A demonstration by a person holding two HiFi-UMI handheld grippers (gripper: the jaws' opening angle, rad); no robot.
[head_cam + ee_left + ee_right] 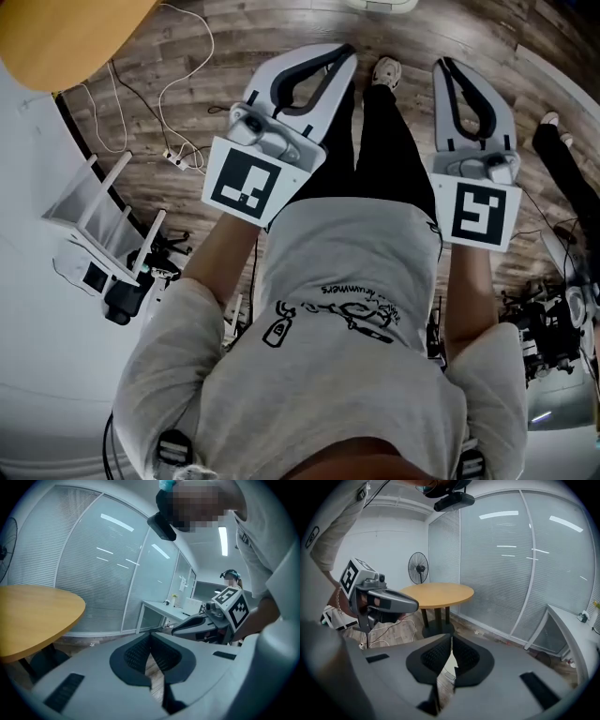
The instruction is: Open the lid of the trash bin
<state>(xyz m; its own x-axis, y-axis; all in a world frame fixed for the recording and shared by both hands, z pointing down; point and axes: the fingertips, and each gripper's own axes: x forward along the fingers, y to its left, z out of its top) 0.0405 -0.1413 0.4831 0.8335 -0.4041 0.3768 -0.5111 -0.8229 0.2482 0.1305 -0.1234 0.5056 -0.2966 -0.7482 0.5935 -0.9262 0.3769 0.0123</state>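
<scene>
In the head view both grippers hang in front of the person's torso, pointing away over the wooden floor. My left gripper [348,52] has its jaws together with nothing between them, and its own view shows the left gripper [150,636] tips meeting. My right gripper [441,64] is shut and empty as well, the right gripper [451,637] tips touching in its own view. A white rounded object [380,5], cut off by the top edge, stands on the floor ahead; I cannot tell whether it is the trash bin. No lid shows.
A round wooden table [66,37] stands at the left, with a fan [417,569] behind it. White cables [178,103] and a white folded rack [103,216] lie on the floor. Another person [230,578] stands to the right, near a white desk [164,609].
</scene>
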